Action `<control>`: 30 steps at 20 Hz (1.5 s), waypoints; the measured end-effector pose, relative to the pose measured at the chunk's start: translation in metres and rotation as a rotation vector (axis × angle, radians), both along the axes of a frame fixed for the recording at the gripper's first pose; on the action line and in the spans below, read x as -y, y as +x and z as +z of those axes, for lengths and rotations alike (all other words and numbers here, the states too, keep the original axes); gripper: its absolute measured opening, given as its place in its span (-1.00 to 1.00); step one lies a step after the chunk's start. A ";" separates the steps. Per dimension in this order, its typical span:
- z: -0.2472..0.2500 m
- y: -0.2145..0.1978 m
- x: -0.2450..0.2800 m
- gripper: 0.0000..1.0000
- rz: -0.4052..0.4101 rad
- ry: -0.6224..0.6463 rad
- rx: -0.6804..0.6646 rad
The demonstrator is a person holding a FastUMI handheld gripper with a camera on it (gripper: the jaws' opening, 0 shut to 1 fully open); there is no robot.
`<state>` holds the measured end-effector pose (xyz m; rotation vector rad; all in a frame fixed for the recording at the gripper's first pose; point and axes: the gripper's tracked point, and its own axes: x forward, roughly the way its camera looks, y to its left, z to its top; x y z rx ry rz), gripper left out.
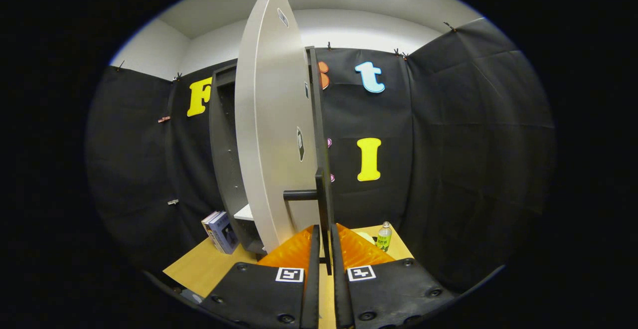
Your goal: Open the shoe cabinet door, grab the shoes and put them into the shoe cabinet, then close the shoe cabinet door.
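The shoe cabinet stands on the wooden table, dark grey, with its tall white door swung wide open toward me so I see it nearly edge-on. A thin black handle bar runs down the door's free edge, with a short black bracket joining it to the door. My gripper has its two fingers closed tightly on that handle bar, which passes straight down between them. A white shelf shows inside the cabinet behind the door.
A couple of books lean against the cabinet's left side on the table. A small bottle with a green label stands just beyond my fingers to the right. Black cloth walls close in all around.
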<state>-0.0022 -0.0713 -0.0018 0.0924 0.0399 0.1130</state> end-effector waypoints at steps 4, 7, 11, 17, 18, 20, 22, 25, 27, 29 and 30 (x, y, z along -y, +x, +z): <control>0.008 -0.002 0.000 -0.66 0.051 0.056 0.021; 0.008 -0.004 0.004 -0.66 0.027 0.058 0.023; -0.002 -0.024 0.005 -0.65 0.003 0.022 0.005; -0.038 -0.073 -0.011 0.07 0.033 0.026 -0.086; -0.046 -0.079 -0.017 0.27 0.045 0.031 -0.105; -0.062 -0.090 -0.038 0.68 0.102 0.029 -0.142; -0.080 -0.100 -0.062 0.78 0.175 -0.010 -0.179; -0.109 -0.103 -0.097 0.91 0.273 -0.056 -0.241; -0.130 -0.098 -0.118 0.94 0.311 -0.061 -0.288; -0.154 -0.095 -0.138 0.97 0.344 -0.049 -0.342; -0.168 -0.094 -0.147 0.97 0.354 -0.038 -0.369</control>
